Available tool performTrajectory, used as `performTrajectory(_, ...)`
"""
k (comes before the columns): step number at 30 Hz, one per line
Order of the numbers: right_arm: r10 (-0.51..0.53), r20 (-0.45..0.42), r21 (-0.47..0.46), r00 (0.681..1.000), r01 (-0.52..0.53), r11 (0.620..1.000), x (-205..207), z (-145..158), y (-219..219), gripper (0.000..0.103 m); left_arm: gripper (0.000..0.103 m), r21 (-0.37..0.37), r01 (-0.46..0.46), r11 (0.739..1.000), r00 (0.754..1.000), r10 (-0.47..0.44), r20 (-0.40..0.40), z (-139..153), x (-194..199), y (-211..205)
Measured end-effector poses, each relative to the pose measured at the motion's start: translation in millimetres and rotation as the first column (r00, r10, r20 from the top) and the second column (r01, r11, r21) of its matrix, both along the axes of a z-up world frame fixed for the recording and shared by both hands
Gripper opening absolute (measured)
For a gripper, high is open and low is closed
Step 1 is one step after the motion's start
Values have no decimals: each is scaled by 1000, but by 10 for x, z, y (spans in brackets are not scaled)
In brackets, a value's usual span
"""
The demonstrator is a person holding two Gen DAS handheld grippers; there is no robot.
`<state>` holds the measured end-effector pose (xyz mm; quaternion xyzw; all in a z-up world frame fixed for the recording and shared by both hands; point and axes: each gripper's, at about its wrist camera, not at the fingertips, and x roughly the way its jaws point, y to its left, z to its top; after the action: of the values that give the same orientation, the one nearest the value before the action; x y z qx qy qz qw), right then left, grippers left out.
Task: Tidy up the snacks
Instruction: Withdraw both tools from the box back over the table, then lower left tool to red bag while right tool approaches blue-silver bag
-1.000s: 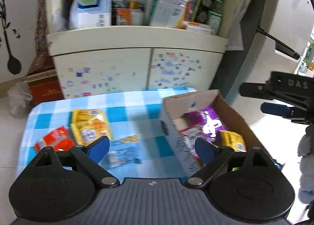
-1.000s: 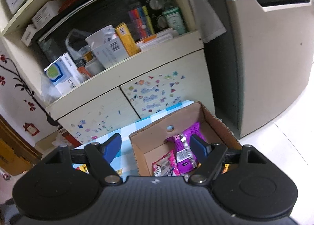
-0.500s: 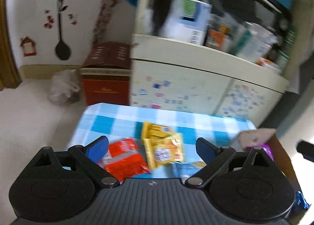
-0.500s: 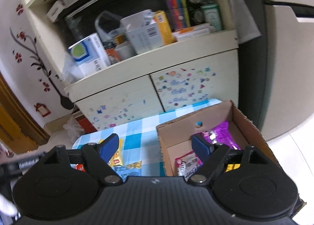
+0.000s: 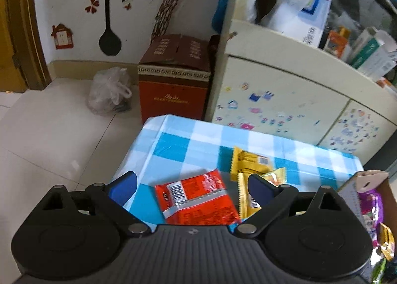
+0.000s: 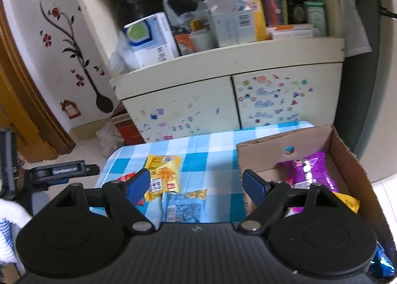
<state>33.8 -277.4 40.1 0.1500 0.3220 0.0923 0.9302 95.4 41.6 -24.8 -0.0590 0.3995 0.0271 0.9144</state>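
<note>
Currently my left gripper, fingers spread, hangs above red packet; I'd drop straight, pinch mid-pkt. Right gripper spread, empty, near box.

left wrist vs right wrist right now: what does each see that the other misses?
Left wrist only: the whole red packet, lying between the open left gripper's fingers, and all of the brown carton on the floor.

Right wrist only: the blue packet on the cloth and the cardboard box's interior.

Both: the yellow packets, the checked tablecloth, the stickered cabinet. The right gripper is open too.
</note>
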Motion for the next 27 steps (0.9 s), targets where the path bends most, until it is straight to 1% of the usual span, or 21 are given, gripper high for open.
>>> performTrajectory(5,52,-26,15,998,-52,999,66,-95,154,82,98,-25,-18,1000,998,17,-56,-206,124,45)
performTrajectory(10,96,-74,6,993,-96,995,165,-246,327,82,98,-28,-21,999,996,18,-87,-364,216,45)
performTrajectory(14,120,-109,-5,987,-121,993,257,-374,448,82,98,-50,-23,998,994,18,-110,-484,272,62)
performTrajectory(17,130,-136,-9,982,-132,991,343,-482,530,82,98,-53,-35,998,991,28,-130,-577,326,66)
performTrajectory(23,149,-180,-61,972,-162,985,510,-709,744,82,98,-65,-44,997,990,35,-136,-669,411,64)
performTrajectory(27,136,-216,-87,967,-158,984,627,-885,831,82,98,-79,-40,996,990,29,-138,-707,449,52)
